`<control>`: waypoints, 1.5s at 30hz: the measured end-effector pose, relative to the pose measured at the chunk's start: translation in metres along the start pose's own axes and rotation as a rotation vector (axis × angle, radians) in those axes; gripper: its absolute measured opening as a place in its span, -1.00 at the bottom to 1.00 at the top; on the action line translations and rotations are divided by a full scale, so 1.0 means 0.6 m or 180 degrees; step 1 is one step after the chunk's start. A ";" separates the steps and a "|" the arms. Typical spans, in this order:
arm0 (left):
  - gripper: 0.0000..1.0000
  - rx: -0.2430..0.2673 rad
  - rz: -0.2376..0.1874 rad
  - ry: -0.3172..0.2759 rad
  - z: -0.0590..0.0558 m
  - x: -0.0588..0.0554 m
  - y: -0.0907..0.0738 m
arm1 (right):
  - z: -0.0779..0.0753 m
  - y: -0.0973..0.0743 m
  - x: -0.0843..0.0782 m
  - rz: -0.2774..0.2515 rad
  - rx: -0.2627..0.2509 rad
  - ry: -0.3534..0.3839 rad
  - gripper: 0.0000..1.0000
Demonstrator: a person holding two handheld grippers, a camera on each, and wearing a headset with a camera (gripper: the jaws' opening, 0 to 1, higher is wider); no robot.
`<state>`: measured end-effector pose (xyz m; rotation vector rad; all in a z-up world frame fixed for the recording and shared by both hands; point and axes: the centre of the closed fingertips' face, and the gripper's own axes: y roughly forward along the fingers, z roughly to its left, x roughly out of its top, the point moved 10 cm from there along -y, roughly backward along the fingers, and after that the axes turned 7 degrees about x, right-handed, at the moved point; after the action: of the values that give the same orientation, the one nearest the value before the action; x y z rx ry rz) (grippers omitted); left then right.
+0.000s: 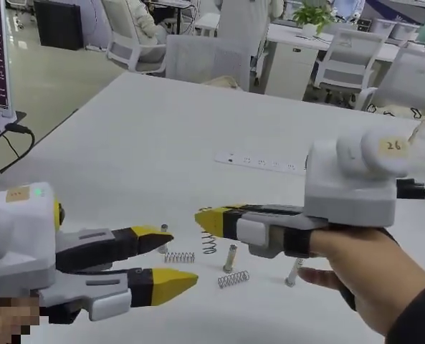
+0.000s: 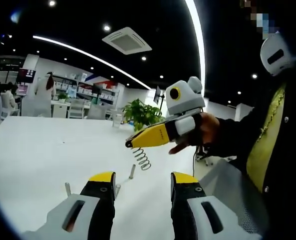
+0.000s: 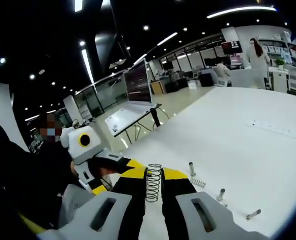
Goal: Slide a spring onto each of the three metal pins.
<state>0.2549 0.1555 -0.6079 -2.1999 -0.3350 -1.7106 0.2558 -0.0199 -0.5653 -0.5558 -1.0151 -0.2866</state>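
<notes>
Metal spring [image 3: 153,183] pinched between right claw [image 3: 155,174] tips.

- A white table [image 1: 162,129] carries everything.
- In the head view, one spring [image 1: 179,256] lies flat between the left gripper's [image 1: 183,259] spread fingertips. A second spring [image 1: 233,279] lies just right of the lower fingertip.
- Three metal pins stand upright. The first pin [image 1: 163,235] is beside the upper left fingertip. The middle pin [image 1: 230,258] is below the right gripper's [image 1: 201,217] fingers. The third pin [image 1: 292,272] is farther back, under that hand.
- A power strip [image 1: 261,162] lies well beyond all the fingers.
</notes>
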 end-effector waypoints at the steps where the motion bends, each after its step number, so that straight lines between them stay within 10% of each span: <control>1: -0.25 -0.0022 -0.0016 0.0011 -0.002 0.003 0.003 | 0.003 0.002 0.001 -0.0020 0.0023 -0.0003 -0.84; 26: -0.91 -0.0084 0.0063 0.0150 -0.007 0.008 0.017 | 0.029 0.013 0.003 -0.0151 0.0331 -0.0054 -0.84; 37: -0.93 -0.0234 0.0211 0.0655 -0.021 -0.004 0.022 | 0.037 -0.008 -0.006 0.0322 0.0442 -0.0382 -0.84; 45: -0.94 -0.0489 0.0655 0.1051 -0.038 -0.021 0.029 | 0.042 -0.018 -0.027 0.0941 0.0632 -0.0572 -0.84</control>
<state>0.2382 0.1308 -0.6171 -1.9228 0.1039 -1.9910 0.2240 -0.0149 -0.5659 -0.5488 -1.1037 0.1273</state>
